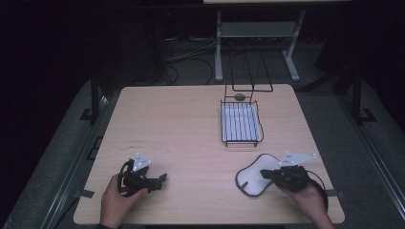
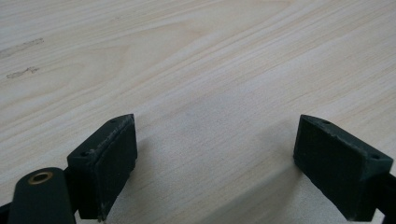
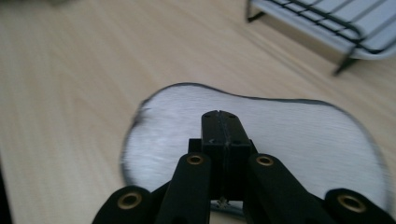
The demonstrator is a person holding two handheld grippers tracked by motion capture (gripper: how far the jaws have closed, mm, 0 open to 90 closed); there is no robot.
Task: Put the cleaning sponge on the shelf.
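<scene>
Pale wood table point(image 1: 191, 143) carries a white, dark-rimmed board point(image 1: 253, 175) at its near right, short of the wire rack point(image 1: 241, 123). Right gripper point(image 3: 219, 116) has its jaws clenched together over the board; contact with the surface is hard to make out, and the board's near edge is hidden behind the gripper. Left gripper point(image 2: 215, 154) stands released above bare wood. The high view renders both grippers small and dark.

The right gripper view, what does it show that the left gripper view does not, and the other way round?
The right gripper view has closed black jaws over a flat white mat with a dark rim, and a corner of a black wire rack on a white tray. The left gripper view has jaws wide apart with nothing between. Both share the light wooden table.
</scene>
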